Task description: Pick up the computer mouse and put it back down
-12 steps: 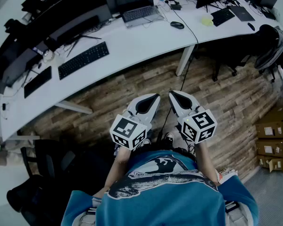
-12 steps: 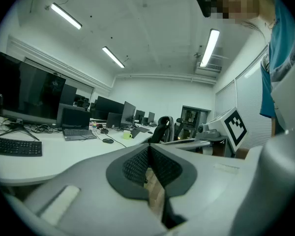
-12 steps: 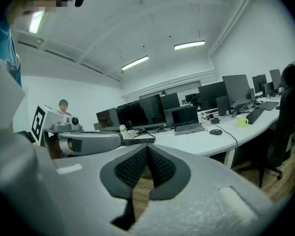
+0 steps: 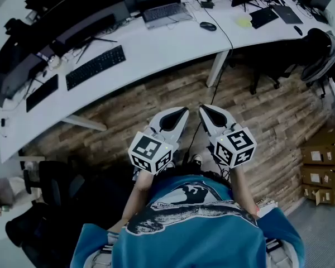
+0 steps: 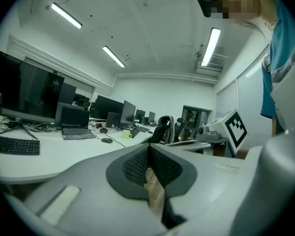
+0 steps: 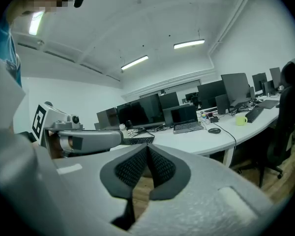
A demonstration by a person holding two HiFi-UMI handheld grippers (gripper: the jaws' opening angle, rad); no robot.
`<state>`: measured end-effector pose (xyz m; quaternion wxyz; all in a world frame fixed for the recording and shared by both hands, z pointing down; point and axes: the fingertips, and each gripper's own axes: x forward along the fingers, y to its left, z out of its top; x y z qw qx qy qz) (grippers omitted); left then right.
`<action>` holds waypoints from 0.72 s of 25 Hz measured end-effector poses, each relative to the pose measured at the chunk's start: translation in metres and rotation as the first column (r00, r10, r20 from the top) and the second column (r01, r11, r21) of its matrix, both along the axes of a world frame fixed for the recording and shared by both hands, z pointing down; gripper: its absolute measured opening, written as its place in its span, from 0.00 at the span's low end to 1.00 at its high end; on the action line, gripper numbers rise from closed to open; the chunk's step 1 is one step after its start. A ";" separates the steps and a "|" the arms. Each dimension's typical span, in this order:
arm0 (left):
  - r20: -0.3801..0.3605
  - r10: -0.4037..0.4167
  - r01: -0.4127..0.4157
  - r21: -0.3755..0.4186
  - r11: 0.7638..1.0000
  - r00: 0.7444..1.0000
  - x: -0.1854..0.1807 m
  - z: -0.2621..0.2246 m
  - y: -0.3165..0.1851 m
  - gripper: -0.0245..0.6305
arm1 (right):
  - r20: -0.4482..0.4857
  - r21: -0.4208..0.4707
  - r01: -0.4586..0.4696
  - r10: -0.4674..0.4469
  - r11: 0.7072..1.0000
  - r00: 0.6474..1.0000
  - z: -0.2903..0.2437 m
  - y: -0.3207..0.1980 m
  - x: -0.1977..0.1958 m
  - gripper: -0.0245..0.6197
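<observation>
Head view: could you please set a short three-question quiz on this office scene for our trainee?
1. True or false: the computer mouse lies on the white desk, and neither gripper holds it.
2. Choose one: the right gripper has its jaws A) wide apart, B) together with nothing between them, C) closed on a cable.
3. Fill in: just left of the mouse in the head view stands an open ____.

Key: 1 true; 2 B; 3 laptop.
</observation>
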<state>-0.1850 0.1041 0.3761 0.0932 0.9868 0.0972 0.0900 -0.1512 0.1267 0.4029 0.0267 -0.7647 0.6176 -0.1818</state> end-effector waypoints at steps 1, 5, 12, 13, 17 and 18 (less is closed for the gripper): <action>0.000 -0.001 0.001 0.000 1.000 1.000 0.001 0.000 0.001 0.06 | 0.011 -0.001 0.001 -0.001 1.000 1.000 0.002 0.001 0.001 0.04; -0.002 -0.006 0.006 -0.001 1.000 1.000 0.009 -0.001 0.009 0.06 | 0.018 -0.011 0.000 0.000 1.000 1.000 0.009 0.009 0.009 0.04; 0.007 -0.013 0.013 -0.001 1.000 1.000 0.023 0.006 0.028 0.06 | -0.032 -0.052 0.020 -0.022 0.998 0.999 0.019 0.026 0.022 0.04; 0.008 -0.016 0.016 -0.001 1.000 1.000 0.026 0.007 0.030 0.06 | -0.032 -0.050 0.026 -0.028 0.998 0.999 0.020 0.028 0.024 0.04; 0.004 -0.042 0.042 -0.002 0.999 0.999 0.034 0.012 0.038 0.06 | -0.031 -0.047 0.053 -0.055 0.997 0.998 0.025 0.038 0.031 0.04; 0.002 -0.049 0.049 -0.002 0.999 0.999 0.036 0.013 0.041 0.06 | -0.030 -0.045 0.058 -0.060 0.997 0.998 0.025 0.041 0.033 0.04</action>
